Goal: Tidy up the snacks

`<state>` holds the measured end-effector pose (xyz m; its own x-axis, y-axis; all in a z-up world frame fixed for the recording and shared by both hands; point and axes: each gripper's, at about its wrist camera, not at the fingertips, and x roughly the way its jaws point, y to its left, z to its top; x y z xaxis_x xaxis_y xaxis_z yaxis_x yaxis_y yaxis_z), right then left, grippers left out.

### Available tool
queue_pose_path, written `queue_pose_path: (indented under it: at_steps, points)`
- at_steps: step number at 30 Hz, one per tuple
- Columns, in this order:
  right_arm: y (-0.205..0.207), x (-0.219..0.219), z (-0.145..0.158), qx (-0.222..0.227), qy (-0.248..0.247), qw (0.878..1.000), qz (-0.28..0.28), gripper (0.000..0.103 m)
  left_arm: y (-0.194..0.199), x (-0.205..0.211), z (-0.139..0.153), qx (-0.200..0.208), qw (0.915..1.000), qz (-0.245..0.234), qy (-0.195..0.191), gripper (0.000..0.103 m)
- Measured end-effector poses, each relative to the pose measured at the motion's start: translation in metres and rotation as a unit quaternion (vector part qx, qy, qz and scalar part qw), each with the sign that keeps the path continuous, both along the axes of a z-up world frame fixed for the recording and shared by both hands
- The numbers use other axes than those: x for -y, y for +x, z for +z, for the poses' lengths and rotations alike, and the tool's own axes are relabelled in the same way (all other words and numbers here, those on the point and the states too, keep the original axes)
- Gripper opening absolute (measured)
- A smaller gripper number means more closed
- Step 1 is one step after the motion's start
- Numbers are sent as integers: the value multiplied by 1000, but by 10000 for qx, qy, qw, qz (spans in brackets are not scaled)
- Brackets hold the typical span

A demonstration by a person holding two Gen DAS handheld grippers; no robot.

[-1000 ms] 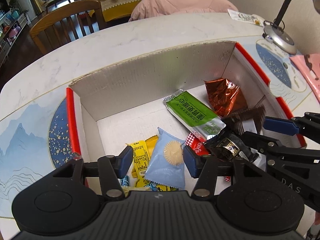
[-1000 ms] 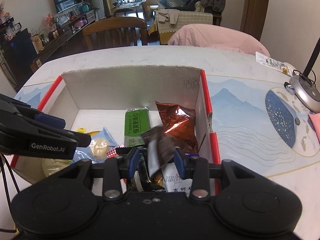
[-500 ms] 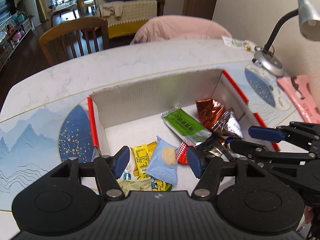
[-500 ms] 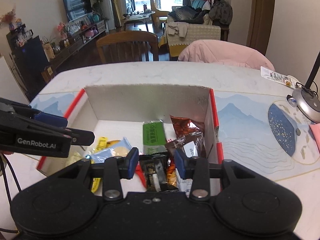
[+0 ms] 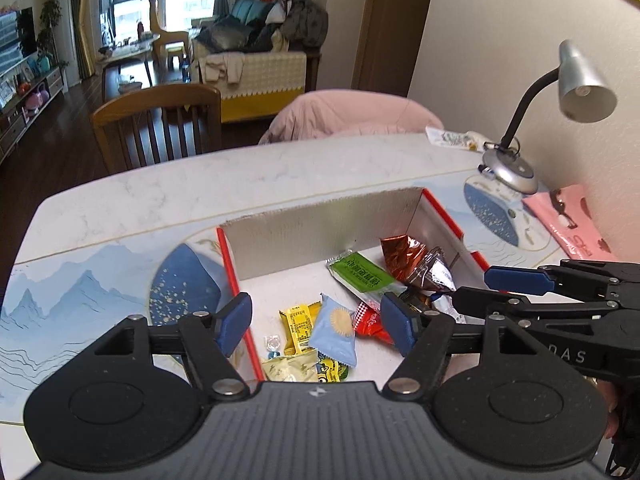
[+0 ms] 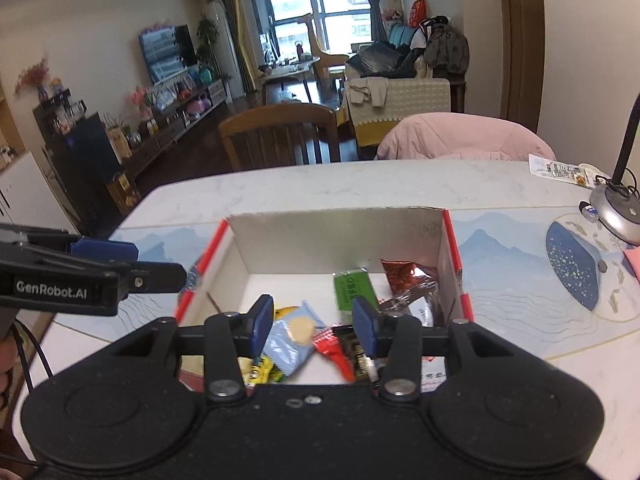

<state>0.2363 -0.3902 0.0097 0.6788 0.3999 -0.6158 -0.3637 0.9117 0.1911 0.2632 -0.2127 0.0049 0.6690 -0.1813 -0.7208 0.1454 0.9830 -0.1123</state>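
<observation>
Hovering above the open cardboard box (image 5: 320,236), we hold our left gripper (image 5: 316,322) and right gripper (image 6: 314,322) spread wide with nothing between the blue pads. Inside the box lie the snacks: a green bar (image 5: 362,274), a copper foil pack (image 5: 402,254), a pale blue cookie pouch (image 5: 334,330), a red wrapper (image 5: 370,322) and yellow candies (image 5: 298,326). The box sits on the marble table (image 5: 160,192).

box (image 5: 324,228) near wall: hidden behind both gripper bodies
yellow packets (image 5: 298,368): near ends covered by the left gripper (image 5: 316,326) body
dark packet (image 6: 360,354): partly behind a right gripper (image 6: 314,322) finger, label unreadable
green bar (image 6: 354,290): blurred in right view, print too small to read
lamp (image 6: 618,200): head cut off in right view
pink pouch (image 5: 568,222): cut by right gripper
</observation>
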Motion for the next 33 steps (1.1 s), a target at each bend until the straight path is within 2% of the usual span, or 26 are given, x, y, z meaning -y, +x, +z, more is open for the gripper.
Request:
queue_pose_path:
  at_steps: [8,15,18,27,28,29,33]
  points:
    - [-25,-10,13,111,190,9997,-115,52,-32,-20,10,185,9997,-53,-143,75]
    - [-49,-21,17,229,264,9990,-271,54,-58,-34,13,270,9993,-29,-264,80]
    - [-56,-23,16,174,374,9986,-346,55,-69,-36,15,354,9991,-3,-227,86]
    - [-65,-16,11,68,631,9960,-621,58,-82,-44,17,421,9987,18,-283,86]
    - [-66,-15,11,81,644,9958,-651,67,-83,-44,18,436,9986,18,-296,86]
    - [-67,-15,11,90,645,9956,-671,102,-83,-44,19,453,9985,17,-302,86]
    - [-71,-16,11,239,619,9954,-696,103,-86,-43,20,484,9984,-13,-306,86]
